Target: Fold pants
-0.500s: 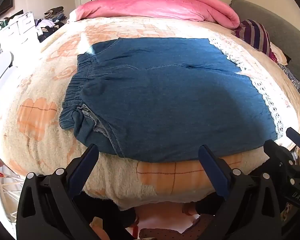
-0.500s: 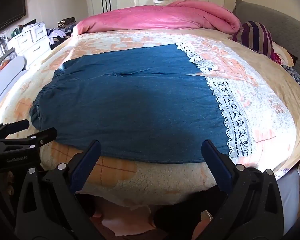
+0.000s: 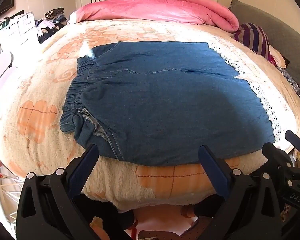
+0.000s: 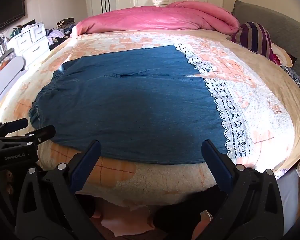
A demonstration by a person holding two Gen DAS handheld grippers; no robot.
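Pants [image 3: 166, 104]: blue denim, elastic waist, white lace hems, flat on blanket [image 3: 40, 136]; left gripper [image 3: 148, 156] and right gripper [image 4: 151, 150] wide apart, empty.

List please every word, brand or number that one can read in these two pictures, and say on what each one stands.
"GenRobot.AI": on the body of the left gripper, seen at the left edge of the right wrist view.
"DAS": on the body of the right gripper, seen at the right edge of the left wrist view; the rest of that label is cut off.
Nothing readable on the pants, the blanket or the drawers.
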